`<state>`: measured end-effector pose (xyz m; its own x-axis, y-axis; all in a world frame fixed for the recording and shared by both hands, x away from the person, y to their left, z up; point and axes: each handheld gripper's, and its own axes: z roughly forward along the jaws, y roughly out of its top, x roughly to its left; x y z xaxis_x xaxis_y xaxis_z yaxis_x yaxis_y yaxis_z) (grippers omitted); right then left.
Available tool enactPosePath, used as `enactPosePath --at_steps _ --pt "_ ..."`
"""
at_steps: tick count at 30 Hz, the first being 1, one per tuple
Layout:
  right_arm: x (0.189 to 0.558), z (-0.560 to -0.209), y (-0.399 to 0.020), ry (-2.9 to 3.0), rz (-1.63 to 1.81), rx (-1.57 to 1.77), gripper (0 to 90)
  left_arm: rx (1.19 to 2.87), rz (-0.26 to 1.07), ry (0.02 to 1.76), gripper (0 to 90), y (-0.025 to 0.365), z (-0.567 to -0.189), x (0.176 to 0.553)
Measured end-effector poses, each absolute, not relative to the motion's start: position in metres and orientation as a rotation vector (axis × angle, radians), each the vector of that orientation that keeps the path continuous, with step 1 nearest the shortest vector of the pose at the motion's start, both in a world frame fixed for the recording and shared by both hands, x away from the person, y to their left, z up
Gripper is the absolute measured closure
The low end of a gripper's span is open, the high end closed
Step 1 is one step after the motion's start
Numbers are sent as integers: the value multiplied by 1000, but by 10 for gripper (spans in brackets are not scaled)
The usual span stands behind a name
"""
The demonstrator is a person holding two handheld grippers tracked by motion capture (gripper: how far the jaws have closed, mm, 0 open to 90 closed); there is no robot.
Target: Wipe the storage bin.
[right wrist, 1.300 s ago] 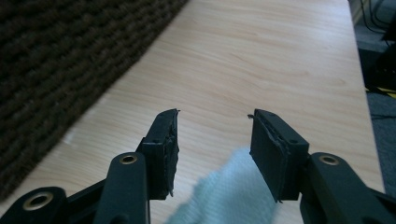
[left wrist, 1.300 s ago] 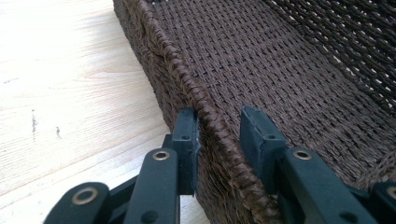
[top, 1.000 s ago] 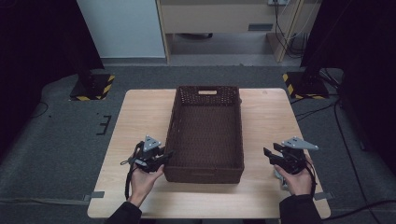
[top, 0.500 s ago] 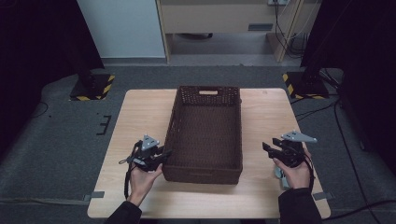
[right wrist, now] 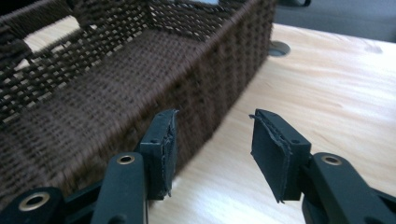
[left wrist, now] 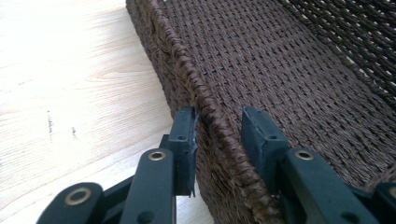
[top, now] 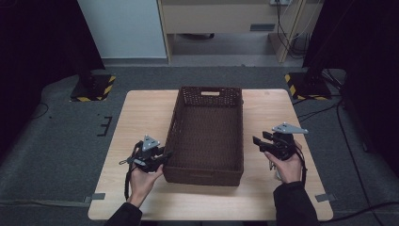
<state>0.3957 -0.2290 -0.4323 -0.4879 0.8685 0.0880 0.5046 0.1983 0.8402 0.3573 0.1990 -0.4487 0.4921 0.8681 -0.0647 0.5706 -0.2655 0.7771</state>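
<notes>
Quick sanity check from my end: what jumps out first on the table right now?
The long dark wicker basket dominates the middle of the light wooden table, and nothing lies in it. The left claw straddles its left rim, jaws just opening, while the right claw hangs open beside the right wall, apart from it.

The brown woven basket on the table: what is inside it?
The brown woven basket holds nothing on its visible woven floor; the near wall hides a strip along the near edge. The left gripper straddles its left rim, with a gap at the inner pad.
</notes>
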Motion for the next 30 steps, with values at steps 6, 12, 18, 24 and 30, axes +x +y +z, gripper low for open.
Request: enactPosePath --at_steps 6,12,18,24,30 --pt "406 -426 -211 2069 1246 1247 504 1956 495 1193 620 201 -449 359" --pt "415 -426 -190 2100 1260 1213 502 1948 519 1205 565 202 -449 358" --pt "419 -435 -181 2159 1207 1211 549 1916 510 1210 501 204 -445 357" --pt "417 -438 -179 2188 1209 1207 632 1895 527 1207 469 209 -439 350" --pt "410 -438 -179 2188 1216 1220 655 1904 506 1190 547 209 -443 345"
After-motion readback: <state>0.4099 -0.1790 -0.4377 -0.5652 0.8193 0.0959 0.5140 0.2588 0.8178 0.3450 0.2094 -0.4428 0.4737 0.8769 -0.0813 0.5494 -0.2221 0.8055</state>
